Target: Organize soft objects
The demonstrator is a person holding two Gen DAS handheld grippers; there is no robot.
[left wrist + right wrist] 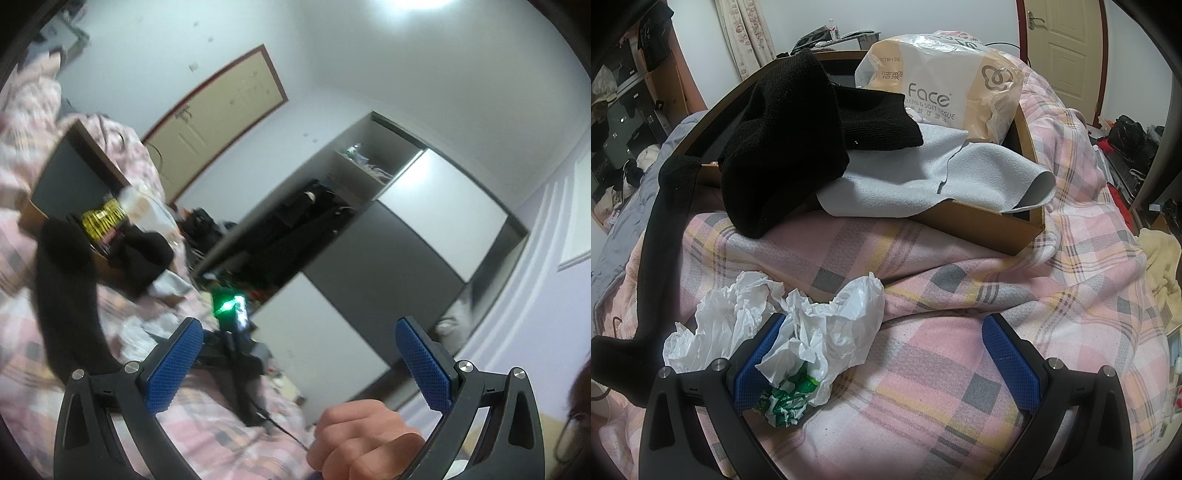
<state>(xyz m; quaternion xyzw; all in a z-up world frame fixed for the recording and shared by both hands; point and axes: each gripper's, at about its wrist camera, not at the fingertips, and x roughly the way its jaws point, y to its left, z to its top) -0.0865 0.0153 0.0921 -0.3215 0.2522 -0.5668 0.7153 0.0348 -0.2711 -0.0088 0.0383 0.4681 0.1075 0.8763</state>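
From the right wrist view, a long black sock (661,236) trails down the far left, one end hooked on the rim of the cardboard box (1015,230). Just ahead of the right gripper (886,354), whose blue pads are spread wide and grasp nothing, a crumpled white plastic bag (812,325) lies against its left finger, partly inside the gap. The rest of the gap is bare pink checked blanket (942,369), with free room ahead up to the box's near edge. Over that edge hang a black knitted garment (783,147) and a pale grey cloth (923,177); behind them a tissue pack (942,77) leans in the box. To the right the blanket slopes down toward a door (1067,48).

The left gripper (299,358) is tilted up, jaws released and empty, facing a wardrobe (388,236). A hand (365,443) is near below it.
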